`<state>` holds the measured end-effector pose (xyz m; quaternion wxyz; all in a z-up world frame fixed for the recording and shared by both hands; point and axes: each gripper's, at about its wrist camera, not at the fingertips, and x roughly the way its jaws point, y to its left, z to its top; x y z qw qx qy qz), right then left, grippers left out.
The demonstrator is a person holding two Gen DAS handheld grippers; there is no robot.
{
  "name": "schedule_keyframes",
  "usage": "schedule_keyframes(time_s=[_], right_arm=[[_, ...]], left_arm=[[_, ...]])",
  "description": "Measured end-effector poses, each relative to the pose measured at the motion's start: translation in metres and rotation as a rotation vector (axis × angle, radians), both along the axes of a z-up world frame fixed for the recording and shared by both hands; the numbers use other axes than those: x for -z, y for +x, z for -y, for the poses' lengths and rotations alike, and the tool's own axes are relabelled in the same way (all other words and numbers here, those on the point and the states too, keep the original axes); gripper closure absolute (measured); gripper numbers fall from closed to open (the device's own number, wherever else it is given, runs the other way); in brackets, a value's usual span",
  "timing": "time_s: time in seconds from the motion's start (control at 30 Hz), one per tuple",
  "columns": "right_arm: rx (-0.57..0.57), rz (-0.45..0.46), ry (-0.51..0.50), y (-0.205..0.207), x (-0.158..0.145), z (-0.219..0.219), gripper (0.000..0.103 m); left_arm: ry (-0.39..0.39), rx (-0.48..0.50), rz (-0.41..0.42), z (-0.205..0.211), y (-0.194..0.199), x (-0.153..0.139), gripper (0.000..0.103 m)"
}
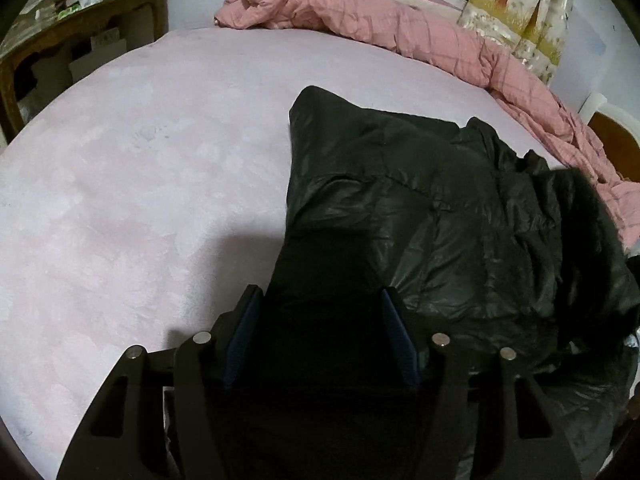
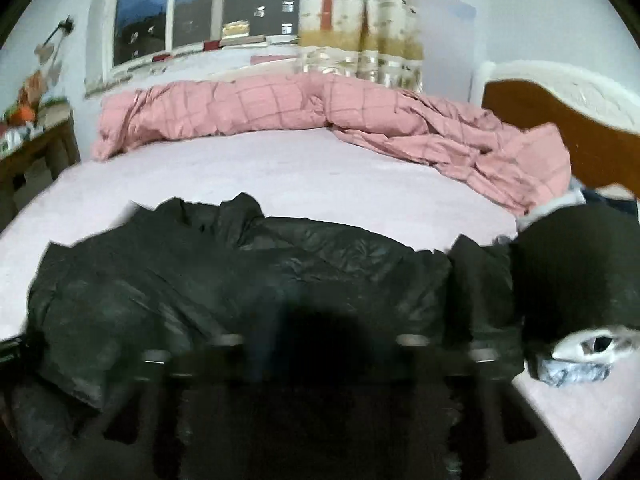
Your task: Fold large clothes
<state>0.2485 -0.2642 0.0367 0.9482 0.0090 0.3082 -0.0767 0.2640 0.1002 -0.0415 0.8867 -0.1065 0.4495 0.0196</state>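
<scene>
Looking along my left tongs (image 1: 322,312), I see a glossy black padded jacket (image 1: 440,220) spread on the pale pink bedsheet (image 1: 140,180); a dark part of it runs straight down between the two blue-padded fingers (image 1: 394,334), which stand fairly wide on either side of it. Whether the pads actually press the cloth I cannot tell, so dark is that stretch. From those tongs, the bulk of the jacket lies toward one and two o'clock, and bare sheet fills everything from nine to eleven. A rumpled pink checked quilt (image 1: 360,16) lies along the far edge of the bed at twelve to two o'clock, and a brown wooden side table (image 1: 80,28) with clutter on top stands at ten. In the right wrist view the picture is blurred: the right tongs (image 2: 316,340) sit low over the same jacket (image 2: 240,272), which stretches across from nine to three o'clock and covers the fingers, so I cannot tell their gap. Beyond it lie the quilt (image 2: 320,108) and a patterned curtain (image 2: 360,20) at twelve.
</scene>
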Motion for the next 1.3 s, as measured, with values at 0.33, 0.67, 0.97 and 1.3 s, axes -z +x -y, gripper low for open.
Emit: schedule_keyframes(time_s=[0.33,0.67,0.97,1.3], right_arm=[[-0.069,-0.381,0.108,0.032,0.062,0.041,0.032],[0.068,-0.066,0.073,0.019,0.019,0.082,0.095],[0.133,-0.286,-0.058,0.052,0.063,0.084,0.083],[0.129,0.034,-0.111,0.000,0.009,0.064,0.016]], left_arm=[[0.006,0.000,-0.001,0.002,0.002,-0.004,0.044],[0.014,0.007,-0.001,0.004,0.004,-0.003,0.044],[0.073,0.023,0.005,0.011,0.007,-0.002,0.038],[0.102,0.043,0.335,0.019,-0.028,-0.051,0.037]])
